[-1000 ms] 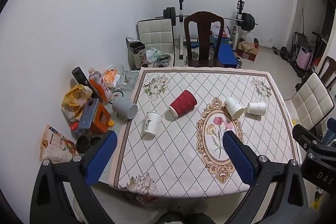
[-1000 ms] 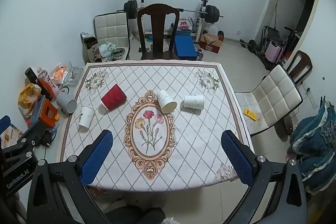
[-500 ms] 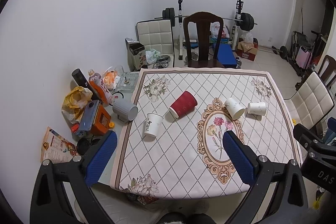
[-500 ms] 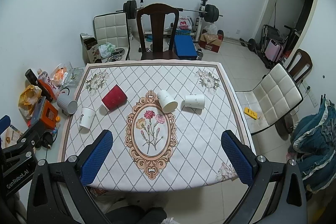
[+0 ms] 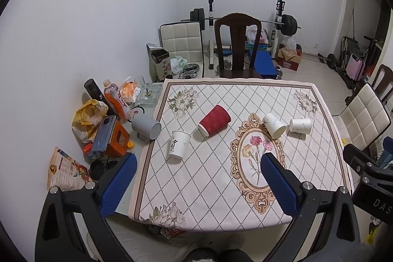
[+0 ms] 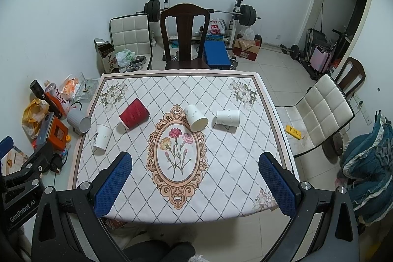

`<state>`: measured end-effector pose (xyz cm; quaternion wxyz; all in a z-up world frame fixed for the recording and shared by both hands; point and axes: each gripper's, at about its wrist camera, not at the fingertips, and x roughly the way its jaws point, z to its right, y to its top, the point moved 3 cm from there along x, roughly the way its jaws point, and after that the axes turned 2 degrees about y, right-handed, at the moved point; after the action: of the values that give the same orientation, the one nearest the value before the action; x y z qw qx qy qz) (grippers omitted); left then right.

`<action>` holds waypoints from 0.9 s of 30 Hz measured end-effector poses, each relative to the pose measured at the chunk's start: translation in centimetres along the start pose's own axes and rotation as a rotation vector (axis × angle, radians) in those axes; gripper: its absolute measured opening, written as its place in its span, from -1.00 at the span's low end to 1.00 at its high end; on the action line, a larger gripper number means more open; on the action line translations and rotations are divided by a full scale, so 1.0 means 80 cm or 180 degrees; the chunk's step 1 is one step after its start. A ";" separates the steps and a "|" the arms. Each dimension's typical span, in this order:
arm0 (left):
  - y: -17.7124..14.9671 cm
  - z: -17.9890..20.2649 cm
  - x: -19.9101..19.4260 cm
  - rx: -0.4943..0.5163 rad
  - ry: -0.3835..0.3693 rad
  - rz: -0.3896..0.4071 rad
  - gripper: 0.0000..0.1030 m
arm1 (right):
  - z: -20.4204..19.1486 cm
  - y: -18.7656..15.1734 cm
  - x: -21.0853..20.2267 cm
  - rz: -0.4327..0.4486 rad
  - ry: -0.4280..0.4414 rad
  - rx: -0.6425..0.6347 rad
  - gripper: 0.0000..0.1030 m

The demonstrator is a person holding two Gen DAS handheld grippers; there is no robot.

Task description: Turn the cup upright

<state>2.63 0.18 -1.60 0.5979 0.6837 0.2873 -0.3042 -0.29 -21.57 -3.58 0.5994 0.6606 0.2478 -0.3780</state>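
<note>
A red ribbed cup lies on its side on the patterned tablecloth; it also shows in the right wrist view. Two white cups lie on their sides to its right, also seen from the right wrist. A white cup with dark lettering stands mouth down at the left. My left gripper is open and empty, high above the table's near edge. My right gripper is open and empty, likewise high.
A dark wooden chair stands at the table's far side and a white padded chair at its right. A grey mug, bottles, bags and an orange box lie to the table's left. Weight equipment stands at the back wall.
Both grippers have pulled back and up slightly; the table looks a little smaller and farther. The cups have not moved.
</note>
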 end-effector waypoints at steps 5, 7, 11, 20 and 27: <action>0.000 0.001 -0.001 0.0005 -0.0002 0.0007 1.00 | -0.001 -0.001 -0.001 0.0004 -0.0005 0.0003 1.00; 0.001 0.001 -0.001 0.0005 -0.0001 0.0007 1.00 | -0.002 -0.001 -0.001 0.0002 -0.0003 0.0006 1.00; 0.001 0.001 -0.001 0.0005 -0.0005 0.0006 1.00 | -0.003 -0.001 -0.001 0.0001 0.0001 0.0005 1.00; 0.000 0.001 -0.002 0.0002 -0.0003 0.0007 1.00 | -0.009 -0.003 -0.004 -0.0004 0.0012 0.0008 1.00; -0.001 0.002 -0.002 -0.0005 -0.0005 0.0002 1.00 | -0.007 -0.002 -0.002 -0.0008 0.0013 0.0013 1.00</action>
<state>2.41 0.03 -1.54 0.5988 0.6831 0.2869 -0.3043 -0.43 -20.99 -3.55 0.5970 0.6624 0.2491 -0.3778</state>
